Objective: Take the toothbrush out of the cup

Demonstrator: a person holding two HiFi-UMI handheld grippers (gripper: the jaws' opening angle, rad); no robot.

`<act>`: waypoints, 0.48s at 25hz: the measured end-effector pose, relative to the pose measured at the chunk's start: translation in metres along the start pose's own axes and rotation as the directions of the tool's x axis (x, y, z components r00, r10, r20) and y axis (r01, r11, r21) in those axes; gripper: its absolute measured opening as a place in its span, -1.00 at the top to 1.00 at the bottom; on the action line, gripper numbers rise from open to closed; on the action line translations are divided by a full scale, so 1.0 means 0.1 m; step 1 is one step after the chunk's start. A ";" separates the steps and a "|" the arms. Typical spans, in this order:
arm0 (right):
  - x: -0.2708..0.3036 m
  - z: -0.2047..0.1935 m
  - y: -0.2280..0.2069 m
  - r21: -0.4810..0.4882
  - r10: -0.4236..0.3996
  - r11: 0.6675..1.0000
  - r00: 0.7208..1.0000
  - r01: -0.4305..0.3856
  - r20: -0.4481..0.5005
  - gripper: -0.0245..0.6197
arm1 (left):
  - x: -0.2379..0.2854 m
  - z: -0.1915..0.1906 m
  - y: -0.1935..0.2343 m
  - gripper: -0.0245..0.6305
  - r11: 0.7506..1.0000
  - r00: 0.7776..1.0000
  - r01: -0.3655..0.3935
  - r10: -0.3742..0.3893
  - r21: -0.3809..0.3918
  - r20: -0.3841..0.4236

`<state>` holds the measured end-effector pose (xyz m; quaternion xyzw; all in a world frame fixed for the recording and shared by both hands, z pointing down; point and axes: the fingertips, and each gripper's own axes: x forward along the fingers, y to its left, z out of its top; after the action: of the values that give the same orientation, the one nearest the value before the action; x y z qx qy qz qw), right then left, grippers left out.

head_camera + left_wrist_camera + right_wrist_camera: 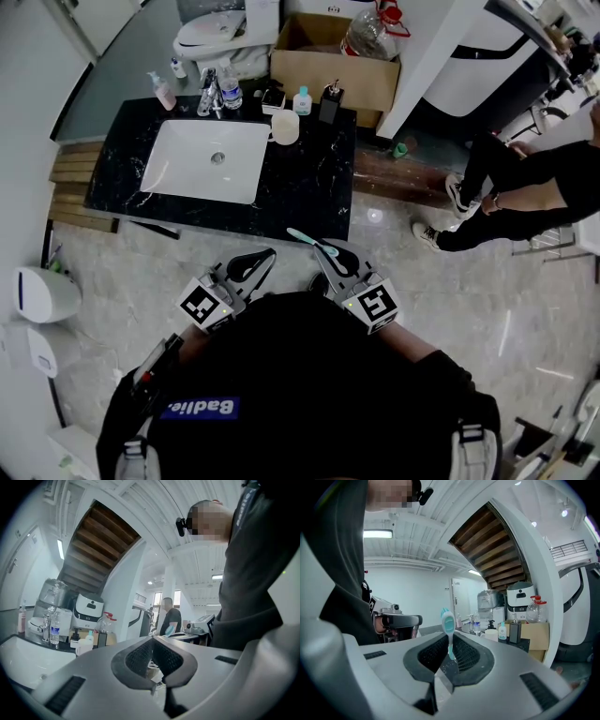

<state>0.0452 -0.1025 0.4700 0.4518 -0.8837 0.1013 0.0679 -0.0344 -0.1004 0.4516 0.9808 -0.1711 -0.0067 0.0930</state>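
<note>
Black marble counter (314,192) at the top of the head view, white basin (159,178) sunk into its left part. At the back edge, just right of the basin, a pale cup (285,127), with a small teal-capped bottle (302,100) and a black pump dispenser (329,101) close behind. Open cardboard box (328,66) beyond the counter. Down on the pale stone floor (450,300), well apart from the counter and tight against the dark shirt, both tools. Right gripper (330,264): jaws clamped on the handle of a teal-and-white toothbrush (313,243), brush head jutting past the tips, out of the cup and far from it. Left gripper (261,261): pads pressed together, nothing between them.
</note>
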 end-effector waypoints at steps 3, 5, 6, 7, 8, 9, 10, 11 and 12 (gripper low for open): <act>0.00 0.00 0.01 -0.011 0.013 1.000 1.000 -0.013 0.013 0.80 | 0.01 0.01 -0.02 0.90 1.000 1.000 -0.001 0.001 -0.001 0.001; 0.01 -0.01 0.03 -0.016 0.022 1.000 1.000 -0.022 0.010 0.80 | 0.00 0.00 -0.03 0.90 1.000 1.000 -0.002 0.002 0.000 -0.002; 0.01 -0.01 0.04 -0.019 0.025 1.000 1.000 -0.025 0.011 0.80 | 0.00 0.00 -0.03 0.90 1.000 1.000 -0.003 0.003 0.000 -0.003; 0.02 -0.01 0.04 -0.020 0.028 0.999 1.000 -0.028 0.013 0.80 | 0.00 -0.01 -0.02 0.90 1.000 1.000 -0.005 0.005 -0.001 -0.004; 0.02 -0.01 0.05 -0.020 0.029 0.999 0.999 -0.029 0.012 0.80 | -0.01 -0.01 -0.02 0.90 1.000 1.000 -0.007 0.007 -0.002 -0.003; 0.02 -0.01 0.05 -0.020 0.031 0.999 0.999 -0.030 0.012 0.80 | -0.01 0.00 -0.02 0.90 1.000 1.000 -0.009 0.009 -0.003 -0.001; 0.02 -0.01 0.05 -0.020 0.032 0.999 0.999 -0.032 0.013 0.80 | -0.01 0.00 -0.02 0.90 1.000 1.000 -0.011 0.011 -0.003 0.001; 0.02 -0.01 0.06 -0.021 0.034 0.999 0.999 -0.033 0.012 0.80 | -0.01 0.00 -0.02 0.90 1.000 1.000 -0.012 0.012 -0.003 0.001; 0.02 -0.01 0.06 -0.022 0.035 0.999 0.999 -0.035 0.011 0.80 | -0.02 0.00 -0.02 0.90 1.000 1.000 -0.013 0.013 -0.003 0.001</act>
<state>0.0391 -0.1005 0.4703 0.4363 -0.8928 0.0905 0.0660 -0.0351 -0.0977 0.4507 0.9796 -0.1777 -0.0069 0.0942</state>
